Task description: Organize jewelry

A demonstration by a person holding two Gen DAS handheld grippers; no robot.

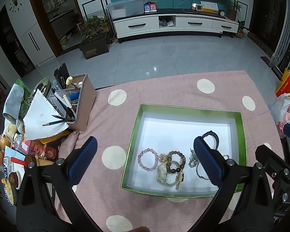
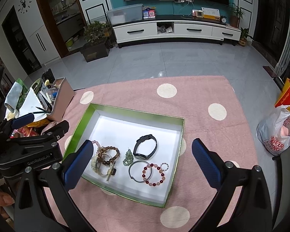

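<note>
- While both of your tools hover above the pink dotted cloth [image 2: 203,100] on the desk, the left hand-held gripper [image 1: 145,160] has its blue fingers spread wide with nothing between them.
- Your right hand-held gripper [image 2: 140,158] is likewise spread apart and empty, over the near side of the box.
- All the jewelry lies inside the green-rimmed box [image 2: 137,112] with the white floor, gathered toward its near half.
- You can see the black watch [image 2: 145,147] resting near the middle of the box, with the green bead cluster [image 2: 128,158] just beside it.
- Nearer to you, the silver bangle [image 2: 139,171] overlaps the red and pink bead bracelet [image 2: 154,174], and a small ring [image 2: 164,166] sits touching that bracelet.
- Toward the box's left, the brown bead bracelets [image 2: 108,154] and a pale watch [image 2: 96,163] lie tangled together, and the pink bead bracelet [image 1: 147,159] lies just beside them.
- Left of the cloth stands a brown organizer [image 1: 83,104] full of pens.
</note>
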